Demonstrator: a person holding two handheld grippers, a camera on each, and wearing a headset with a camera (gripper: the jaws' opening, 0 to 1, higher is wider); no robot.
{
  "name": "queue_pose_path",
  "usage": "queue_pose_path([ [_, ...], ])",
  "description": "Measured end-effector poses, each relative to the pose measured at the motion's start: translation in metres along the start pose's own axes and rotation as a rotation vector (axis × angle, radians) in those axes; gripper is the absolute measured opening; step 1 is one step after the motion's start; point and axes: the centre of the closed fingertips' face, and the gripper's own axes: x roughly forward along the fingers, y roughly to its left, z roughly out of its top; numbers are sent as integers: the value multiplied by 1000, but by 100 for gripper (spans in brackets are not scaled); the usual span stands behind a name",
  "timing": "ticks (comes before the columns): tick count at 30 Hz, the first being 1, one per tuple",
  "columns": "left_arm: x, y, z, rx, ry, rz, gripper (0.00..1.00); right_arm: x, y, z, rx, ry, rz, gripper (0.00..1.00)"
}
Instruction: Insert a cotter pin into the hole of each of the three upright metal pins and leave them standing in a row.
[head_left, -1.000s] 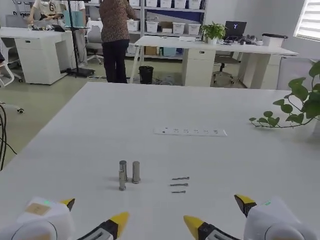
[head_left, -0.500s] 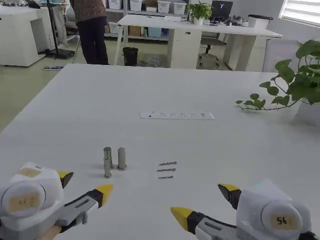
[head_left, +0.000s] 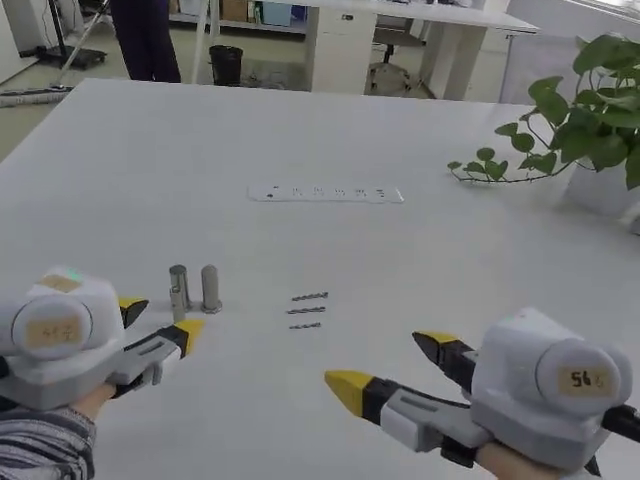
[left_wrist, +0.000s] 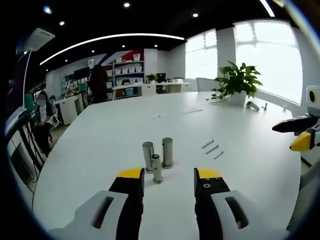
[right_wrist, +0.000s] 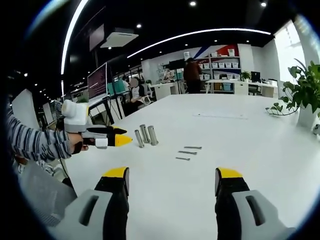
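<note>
Three short metal pins (head_left: 193, 289) stand upright in a tight cluster on the white table; they also appear as metal pins (left_wrist: 158, 157) and metal pins (right_wrist: 143, 136). Three thin cotter pins (head_left: 307, 310) lie in a column just right of them, also seen as cotter pins (left_wrist: 212, 149) and cotter pins (right_wrist: 187, 152). My left gripper (head_left: 160, 322) hovers open, close in front of and left of the metal pins, holding nothing. My right gripper (head_left: 392, 365) is open and empty, nearer to me and right of the cotter pins.
A white power strip (head_left: 326, 194) lies flat beyond the pins. A leafy plant (head_left: 580, 110) stands at the table's far right. Behind the table are other desks, a black bin (head_left: 227, 64) and a standing person (head_left: 146, 38).
The head camera has tilted down and moved in, so everything sits higher and nearer. Both grippers have risen further into view. The pins and cotter pins have not moved.
</note>
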Motion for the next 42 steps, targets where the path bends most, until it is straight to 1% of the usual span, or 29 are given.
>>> queue_pose_path([
  [2, 5, 2, -2, 9, 5, 2, 33, 2, -1, -2, 0, 5, 2, 67],
  [5, 16, 7, -7, 44, 28, 7, 32, 5, -3, -4, 6, 15, 10, 66],
  [9, 25, 10, -8, 38, 35, 3, 28, 8, -5, -6, 5, 26, 11, 65],
  [11, 29, 10, -8, 38, 37, -4, 26, 10, -6, -4, 24, 22, 11, 65],
  [14, 33, 9, -9, 18, 37, -14, 21, 14, -4, 0, 44, 4, 19, 62],
  [18, 40, 10, -15, 27, 63, -22, 20, 20, -2, 0, 51, 8, 24, 62],
  [21, 43, 12, -16, 26, 67, -25, 20, 22, 0, -2, 57, 16, 33, 62],
  [22, 44, 13, -16, 26, 67, -26, 20, 23, 1, -2, 53, 18, 34, 61],
  [25, 45, 14, -15, 34, 61, -32, 16, 24, 2, -4, 7, 35, 37, 60],
  [31, 47, 14, -15, 45, 67, -37, 6, 24, 2, -6, -31, 56, 34, 60],
  [34, 47, 13, -14, 48, 68, -44, 5, 24, 2, -5, -51, 61, 27, 60],
  [36, 46, 11, -14, 83, 65, -46, 5, 24, 2, -4, -76, 68, 15, 60],
  [37, 46, 8, -14, 88, 67, -67, 5, 24, 2, -2, -80, 65, 13, 60],
  [38, 45, 5, -14, 76, 67, -79, 5, 24, 3, 0, -83, 62, 14, 60],
  [39, 44, 2, -12, 75, 62, -89, 5, 24, 3, 1, -83, 61, 13, 60],
  [40, 43, 1, -12, 77, 60, -89, 5, 23, 3, 2, -82, 58, 10, 60],
  [41, 42, -2, -9, 79, 52, -92, 5, 23, 3, 3, -85, 56, 9, 60],
  [42, 40, -6, -6, 78, 42, -107, 5, 23, 3, 3, -88, 57, 10, 60],
])
